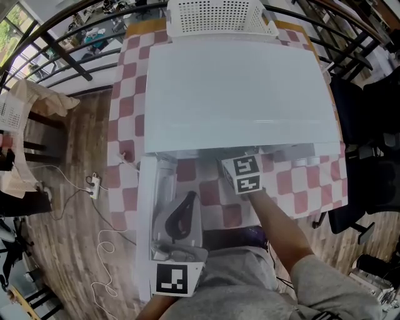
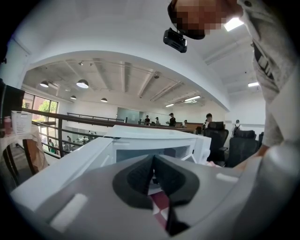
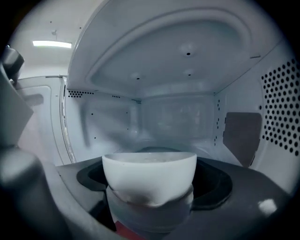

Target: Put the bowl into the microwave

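Observation:
A white bowl [image 3: 149,173] sits between my right gripper's [image 3: 152,182] jaws, which are shut on its lower half. In the right gripper view the bowl is inside the white microwave cavity [image 3: 178,110], just above its floor. From the head view the bowl is hidden: only the right gripper's marker cube [image 1: 245,175] shows, at the front opening of the white microwave [image 1: 234,94]. The microwave door [image 1: 147,212] stands swung open at the left. My left gripper [image 1: 186,203] hangs beside that door, jaws shut [image 2: 153,161] with nothing between them.
The microwave stands on a red-and-white checkered tablecloth [image 1: 294,184]. A white basket [image 1: 215,15] sits behind it. Black office chairs [image 1: 369,125] stand to the right, and a power strip with cable [image 1: 94,184] lies on the wood floor at the left.

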Available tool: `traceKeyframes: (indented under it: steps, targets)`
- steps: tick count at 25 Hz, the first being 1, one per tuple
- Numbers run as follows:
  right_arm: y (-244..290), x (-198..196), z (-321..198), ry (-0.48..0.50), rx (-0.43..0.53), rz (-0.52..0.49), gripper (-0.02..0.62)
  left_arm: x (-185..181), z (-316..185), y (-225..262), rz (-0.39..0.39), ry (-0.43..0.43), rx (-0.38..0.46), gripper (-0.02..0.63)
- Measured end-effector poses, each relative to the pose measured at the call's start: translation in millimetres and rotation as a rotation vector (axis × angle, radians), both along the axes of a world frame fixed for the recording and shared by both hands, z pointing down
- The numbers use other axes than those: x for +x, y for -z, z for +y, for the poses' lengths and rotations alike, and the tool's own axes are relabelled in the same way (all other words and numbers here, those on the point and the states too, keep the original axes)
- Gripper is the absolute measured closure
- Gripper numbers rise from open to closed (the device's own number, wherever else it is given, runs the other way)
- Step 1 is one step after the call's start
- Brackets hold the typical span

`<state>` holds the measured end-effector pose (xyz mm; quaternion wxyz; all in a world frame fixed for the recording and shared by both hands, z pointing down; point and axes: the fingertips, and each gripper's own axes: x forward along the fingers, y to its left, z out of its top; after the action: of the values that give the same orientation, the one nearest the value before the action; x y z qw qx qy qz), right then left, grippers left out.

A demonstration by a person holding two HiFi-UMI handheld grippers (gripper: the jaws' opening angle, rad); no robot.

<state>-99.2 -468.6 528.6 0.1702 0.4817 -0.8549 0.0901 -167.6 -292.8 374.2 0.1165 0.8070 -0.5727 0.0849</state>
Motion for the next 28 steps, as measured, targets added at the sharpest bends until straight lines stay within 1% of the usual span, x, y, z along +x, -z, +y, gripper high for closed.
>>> traceKeyframes:
  steps: [3, 8, 11, 12, 15, 21, 26, 28]
  targets:
    - [-6, 1, -4, -0.005, -0.008, 0.069, 0.077, 0, 0, 1, 0.004, -0.001, 0.002, 0.595]
    - [-10, 5, -10, -0.036, -0.022, 0.101, 0.077, 1, 1, 2, 0.006, -0.001, 0.010, 0.595]
    - [-17, 2, -11, -0.018, -0.022, 0.176, 0.077, 1, 1, 3, 0.006, -0.003, 0.009, 0.595]
    - [-17, 2, -11, -0.015, -0.023, 0.184, 0.077, 1, 1, 3, 0.006, -0.004, 0.010, 0.595]
    - [-18, 0, -9, -0.008, -0.034, 0.168, 0.075, 1, 2, 4, 0.007, -0.003, 0.013, 0.595]
    - [-10, 0, -2, -0.014, -0.063, 0.073, 0.071, 1, 3, 5, 0.005, -0.007, 0.024, 0.595]
    - [-8, 2, 8, 0.003, -0.056, 0.066, 0.071, 1, 4, 7, 0.000, -0.005, 0.035, 0.595]
    - [-7, 3, 11, 0.009, -0.058, 0.061, 0.071, 1, 3, 9, -0.006, -0.001, 0.052, 0.595]
